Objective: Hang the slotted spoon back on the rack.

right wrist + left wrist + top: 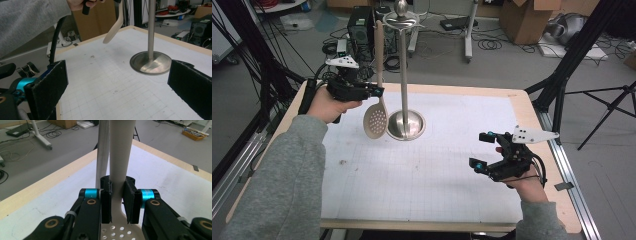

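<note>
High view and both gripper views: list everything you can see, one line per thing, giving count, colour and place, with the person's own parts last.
Skimmer: one, cream, perforated, hanging beside the stand's pole, handle between the left jaws.
Stand: one, silver, round base on the mat's far part, upright pole with hooks on top.
Mat: one, white, gridded, covering the table.
Table: one, light wood edge.
Boxes: cardboard, brown, on the floor behind.
Computer tower: one, black, on the floor behind.
Sleeves: two, grey.
Left gripper: black, shut on the skimmer's handle.
Right gripper: black, open, over the mat's right.

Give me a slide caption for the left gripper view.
Left tool clamps the slotted spoon by its handle beside the stand's pole.
</note>
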`<state>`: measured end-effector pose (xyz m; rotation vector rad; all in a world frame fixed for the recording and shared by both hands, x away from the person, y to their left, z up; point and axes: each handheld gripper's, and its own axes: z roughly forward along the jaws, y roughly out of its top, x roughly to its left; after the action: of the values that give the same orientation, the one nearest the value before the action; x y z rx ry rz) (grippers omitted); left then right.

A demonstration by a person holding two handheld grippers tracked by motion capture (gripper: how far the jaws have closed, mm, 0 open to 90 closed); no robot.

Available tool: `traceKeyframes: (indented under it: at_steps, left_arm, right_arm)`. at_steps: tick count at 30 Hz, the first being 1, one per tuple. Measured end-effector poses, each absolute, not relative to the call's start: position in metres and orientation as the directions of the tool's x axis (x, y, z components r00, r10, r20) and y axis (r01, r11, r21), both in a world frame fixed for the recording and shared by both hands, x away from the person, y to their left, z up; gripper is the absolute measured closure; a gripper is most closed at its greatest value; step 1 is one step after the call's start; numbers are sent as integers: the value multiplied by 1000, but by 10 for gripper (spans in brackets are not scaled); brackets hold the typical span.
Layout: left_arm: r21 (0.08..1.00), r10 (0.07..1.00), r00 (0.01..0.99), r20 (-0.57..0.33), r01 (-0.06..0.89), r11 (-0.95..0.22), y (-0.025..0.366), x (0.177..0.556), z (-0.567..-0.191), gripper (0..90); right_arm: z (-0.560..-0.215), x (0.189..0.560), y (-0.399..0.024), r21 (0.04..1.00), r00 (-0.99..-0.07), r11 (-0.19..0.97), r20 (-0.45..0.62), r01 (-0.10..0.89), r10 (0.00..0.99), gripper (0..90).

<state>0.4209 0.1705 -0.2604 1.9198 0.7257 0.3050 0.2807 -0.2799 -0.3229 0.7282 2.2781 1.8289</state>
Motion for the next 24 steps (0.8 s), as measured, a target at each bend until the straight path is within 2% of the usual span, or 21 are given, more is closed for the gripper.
traceKeyframes:
  at_steps: [9,20,24]
  left_arm:
    - [893,614,785,-79,330,-307,176,416,-257,735]
    - [928,622,783,-33,255,-271,183,405,-264,477]
    - [936,622,782,-42,248,-248,190,399,-271,388]
  right_arm:
    - [-324,281,-279,945,-875,152,196,288,443,15]
    - [-324,282,-278,944,-876,157,196,290,440,15]
    - [-325,283,-277,944,-878,164,191,287,439,15]
